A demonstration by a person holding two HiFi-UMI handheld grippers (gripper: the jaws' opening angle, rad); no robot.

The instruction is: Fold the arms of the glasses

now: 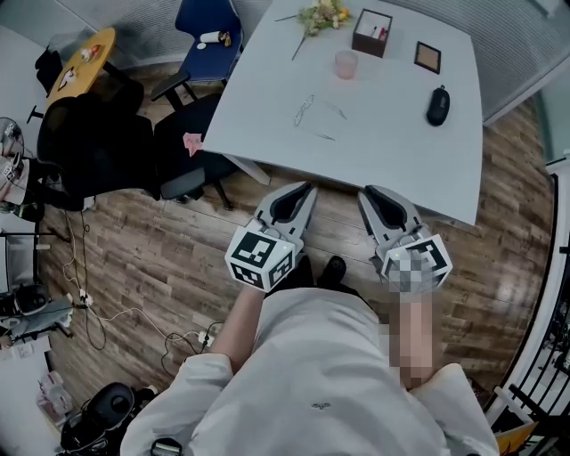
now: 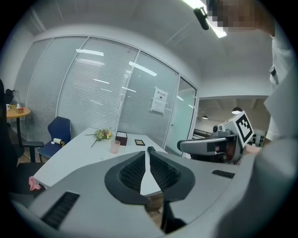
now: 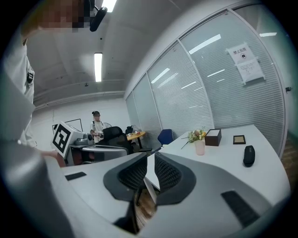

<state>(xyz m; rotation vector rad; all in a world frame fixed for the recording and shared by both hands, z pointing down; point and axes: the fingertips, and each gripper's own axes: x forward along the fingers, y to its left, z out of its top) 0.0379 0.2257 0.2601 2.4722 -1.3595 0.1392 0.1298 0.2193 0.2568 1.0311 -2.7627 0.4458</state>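
Note:
The thin wire-framed glasses (image 1: 306, 111) lie on the white table (image 1: 401, 151) left of its middle, arms spread out. Both grippers hang over the wooden floor short of the table's near edge, side by side and pointing at it, well apart from the glasses. My left gripper (image 1: 308, 188) (image 2: 147, 151) is shut, its tips touching, with nothing in it. My right gripper (image 1: 366, 192) (image 3: 150, 157) is open by a narrow gap, with nothing between its fingers.
On the far part of the table stand a pink cup (image 1: 346, 64), a bunch of flowers (image 1: 322, 16), a dark box (image 1: 372, 33), a small framed square (image 1: 427, 57) and a black mouse (image 1: 437, 105). Black office chairs (image 1: 178, 151) and a blue chair (image 1: 207, 31) crowd its left side.

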